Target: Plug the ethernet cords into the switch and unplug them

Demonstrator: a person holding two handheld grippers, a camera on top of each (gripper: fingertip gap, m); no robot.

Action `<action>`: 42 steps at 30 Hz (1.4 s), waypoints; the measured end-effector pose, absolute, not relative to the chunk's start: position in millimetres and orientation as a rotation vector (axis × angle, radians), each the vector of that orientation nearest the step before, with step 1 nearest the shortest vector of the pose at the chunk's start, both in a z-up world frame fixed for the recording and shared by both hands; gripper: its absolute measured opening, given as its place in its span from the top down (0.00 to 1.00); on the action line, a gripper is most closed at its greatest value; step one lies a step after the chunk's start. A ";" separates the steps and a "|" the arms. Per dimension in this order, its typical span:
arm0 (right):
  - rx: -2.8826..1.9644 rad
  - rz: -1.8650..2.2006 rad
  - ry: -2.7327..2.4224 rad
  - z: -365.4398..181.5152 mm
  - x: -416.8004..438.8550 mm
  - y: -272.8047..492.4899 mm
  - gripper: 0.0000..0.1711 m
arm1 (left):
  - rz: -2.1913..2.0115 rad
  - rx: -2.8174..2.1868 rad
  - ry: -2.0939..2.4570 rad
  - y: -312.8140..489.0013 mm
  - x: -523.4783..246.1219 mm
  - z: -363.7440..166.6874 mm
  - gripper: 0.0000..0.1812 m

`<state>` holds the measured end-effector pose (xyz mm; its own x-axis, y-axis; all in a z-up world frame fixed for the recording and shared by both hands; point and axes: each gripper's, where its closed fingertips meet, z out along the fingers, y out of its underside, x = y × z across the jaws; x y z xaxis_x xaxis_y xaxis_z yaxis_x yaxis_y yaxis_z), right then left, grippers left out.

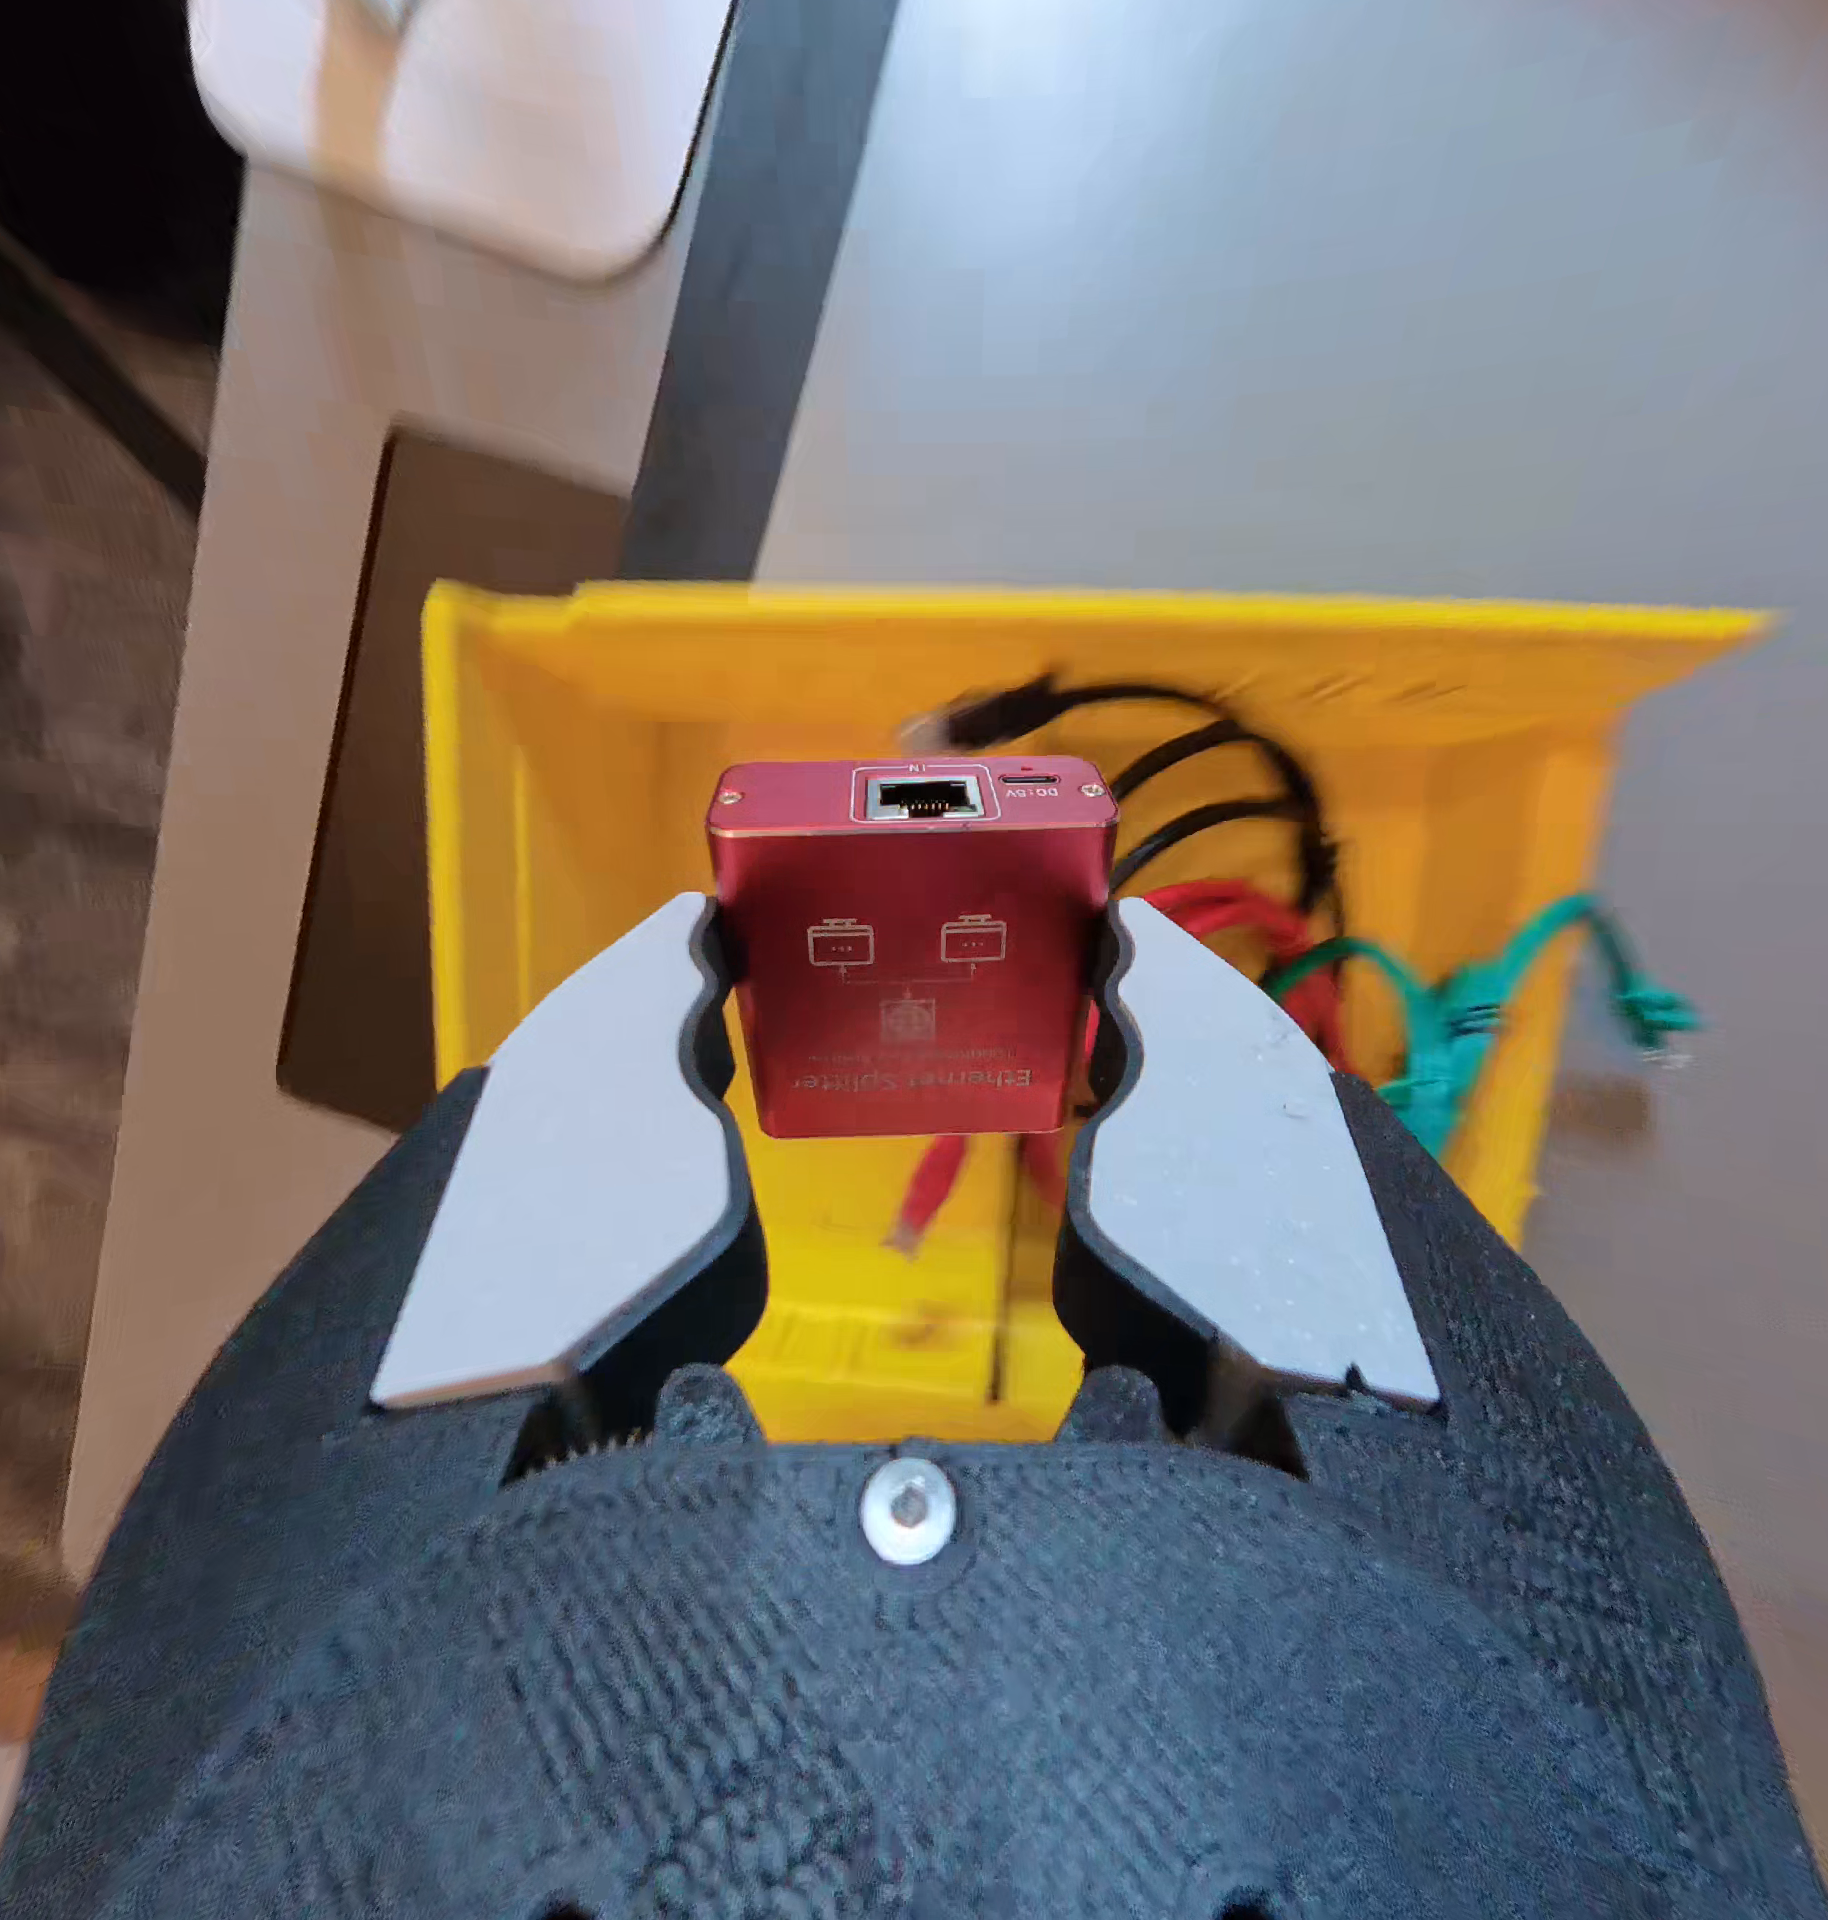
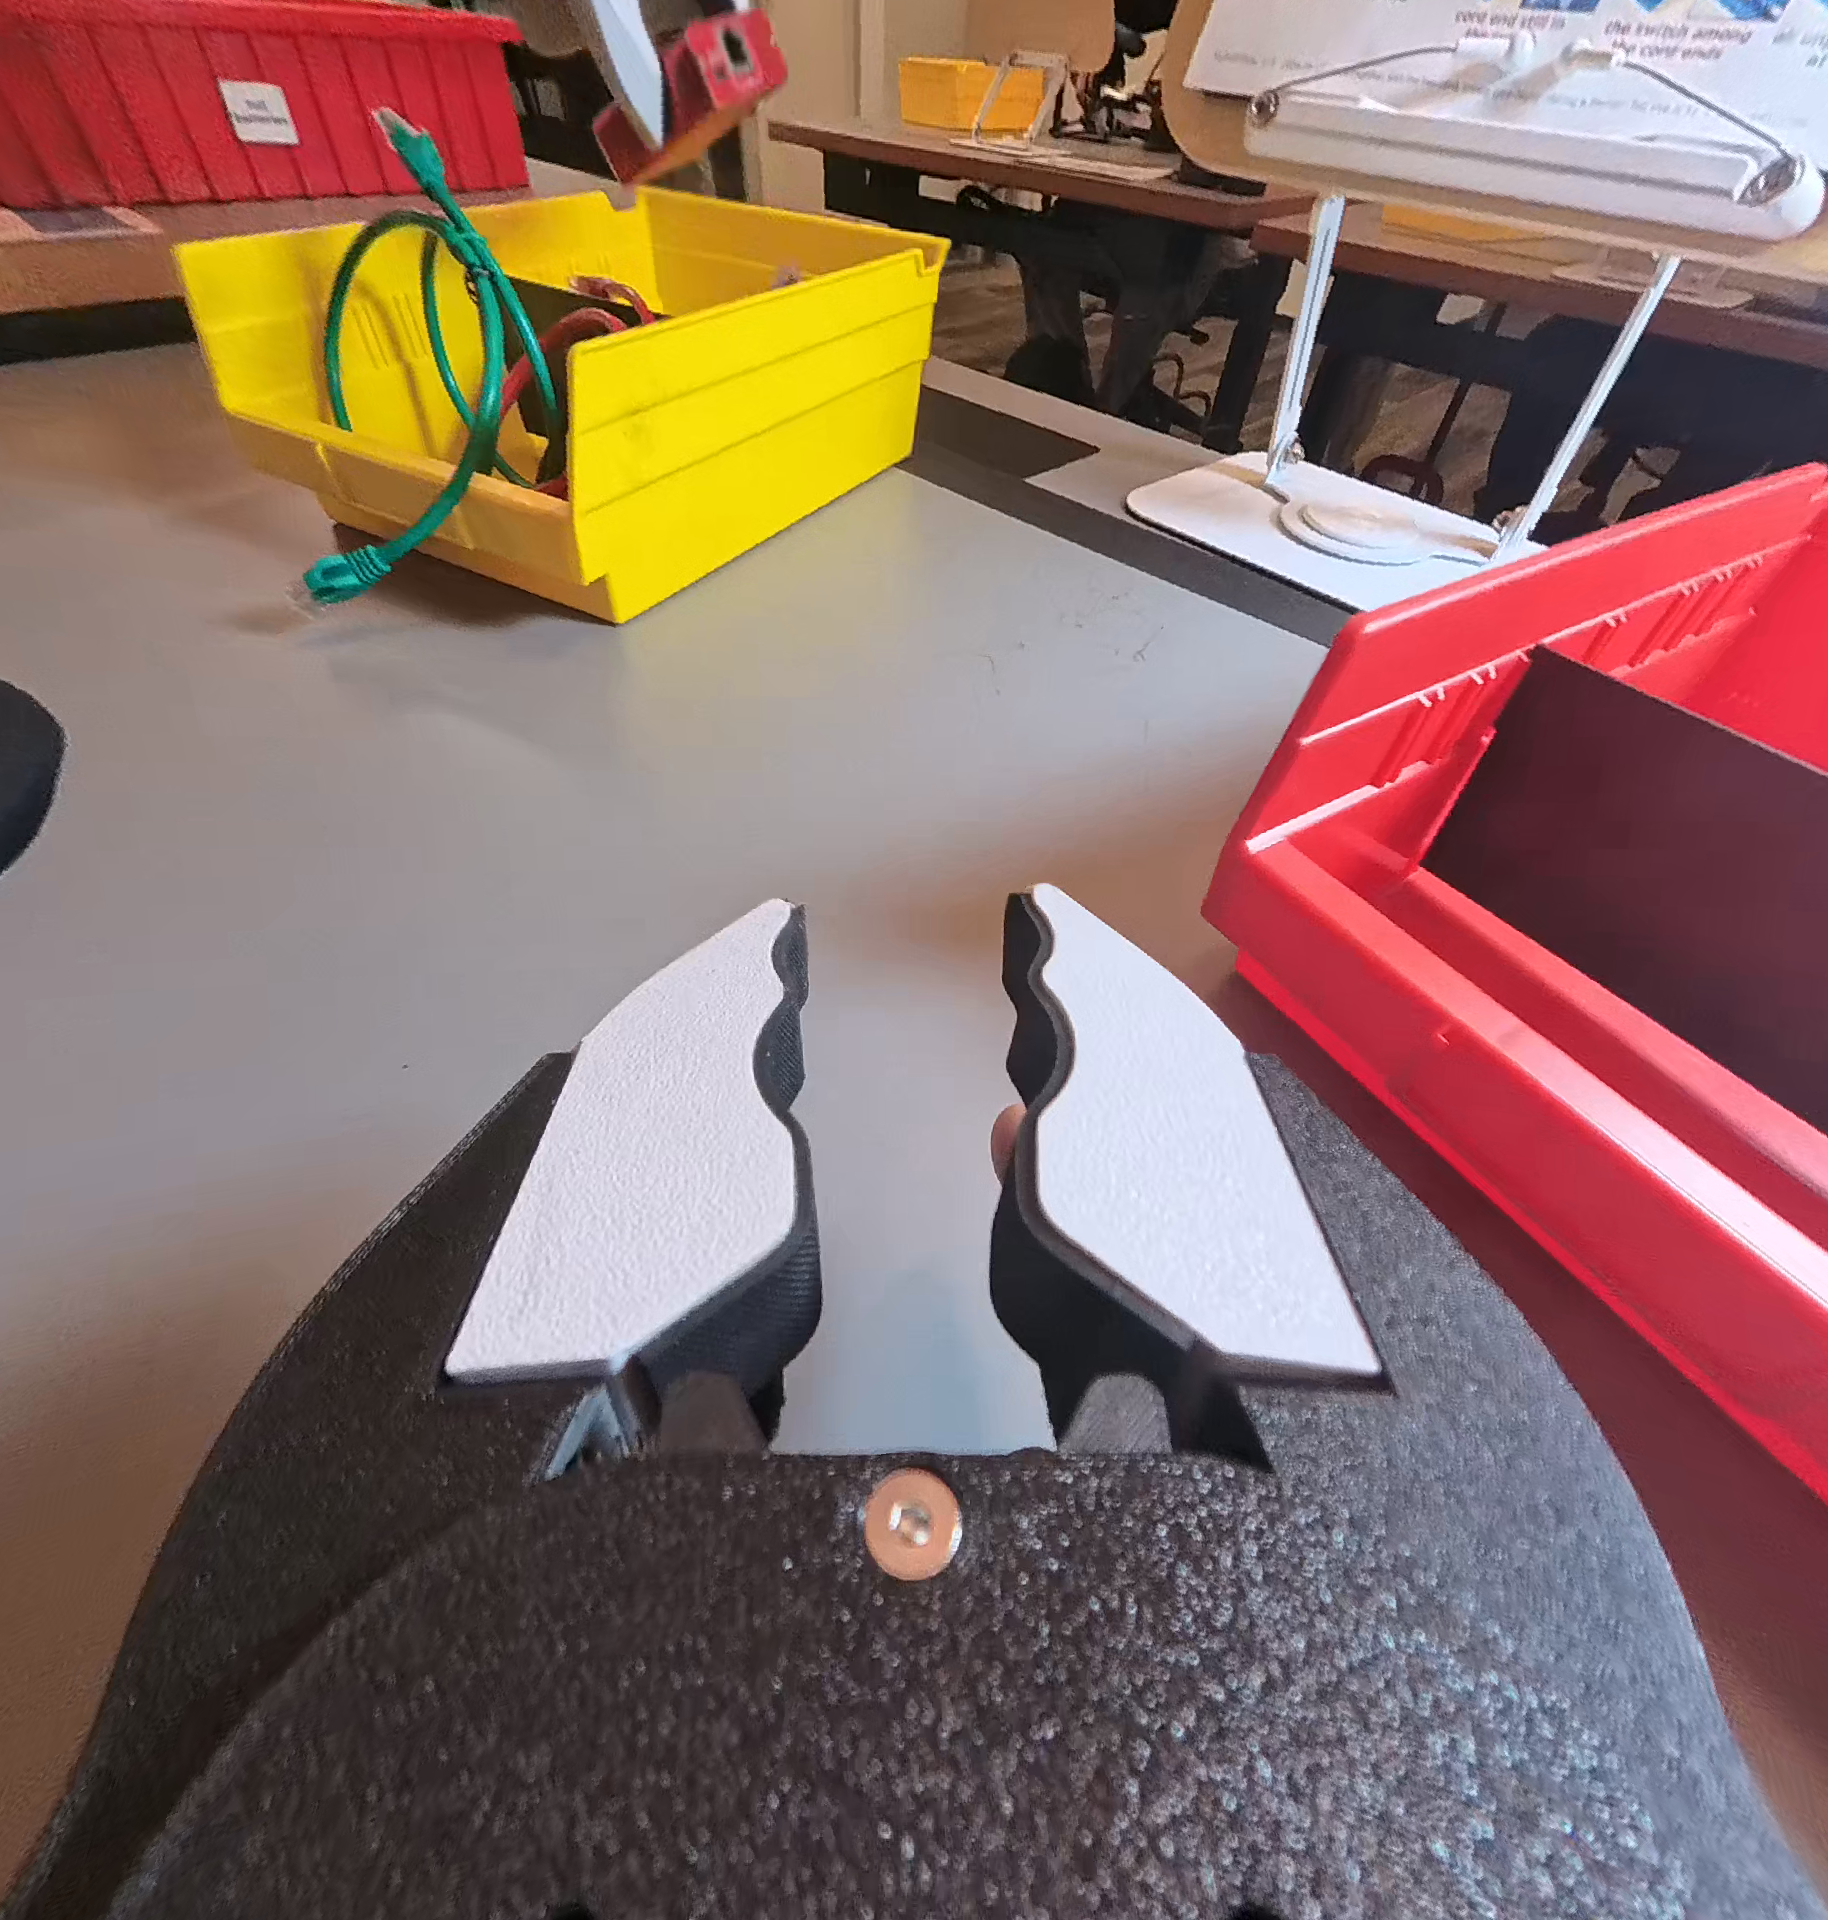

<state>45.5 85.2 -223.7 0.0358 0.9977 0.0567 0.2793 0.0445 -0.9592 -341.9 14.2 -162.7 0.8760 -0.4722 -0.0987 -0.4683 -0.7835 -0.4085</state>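
Gripping the red switch (image 1: pixel 910 945) by its flat sides mid-frame, the left gripper (image 1: pixel 910 925) has it clamped above the yellow bin (image 1: pixel 536 790). Looks like light, rigid, slick metal, so side pinches make sense. Floppy cords, green (image 2: pixel 453 343), red (image 1: pixel 1242 925) and black (image 1: pixel 1201 748), sit in the bin; I'd grab them at the plugs, probably. Right gripper (image 2: pixel 905 914) hangs part-open, empty, over the table (image 2: pixel 577 831).
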 end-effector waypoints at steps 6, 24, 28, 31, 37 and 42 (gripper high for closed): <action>-1.269 1.026 -1.446 -210.9 46.3 61.9 0.79 | -0.339 -2.289 0.966 -9.6 -169.7 -136.7 0.62; -0.344 0.297 -1.855 -250.0 30.3 -38.0 0.72 | -1.033 -2.552 0.848 -43.5 54.5 -265.9 0.63; -0.303 0.292 -1.869 -253.0 31.6 -38.4 0.79 | -1.001 -2.564 0.805 -43.6 58.2 -266.4 0.62; -0.316 0.367 -1.863 -247.7 36.2 -42.8 0.83 | -1.051 -2.454 0.804 -46.4 61.2 -255.5 0.62; -0.617 0.838 -1.734 -212.9 44.1 -29.4 0.84 | -0.937 -1.950 0.830 -51.1 53.1 -194.2 0.61; -0.794 1.322 -1.591 -185.0 51.4 -27.1 0.84 | -0.479 -1.835 0.896 -45.5 48.4 -198.2 0.66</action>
<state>51.4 -27.1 -185.0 -0.3953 0.8889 0.2314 -0.0646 0.2243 -0.9724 48.4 -45.5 -198.2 0.6472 -0.7592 -0.0690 -0.3643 -0.2286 -0.9028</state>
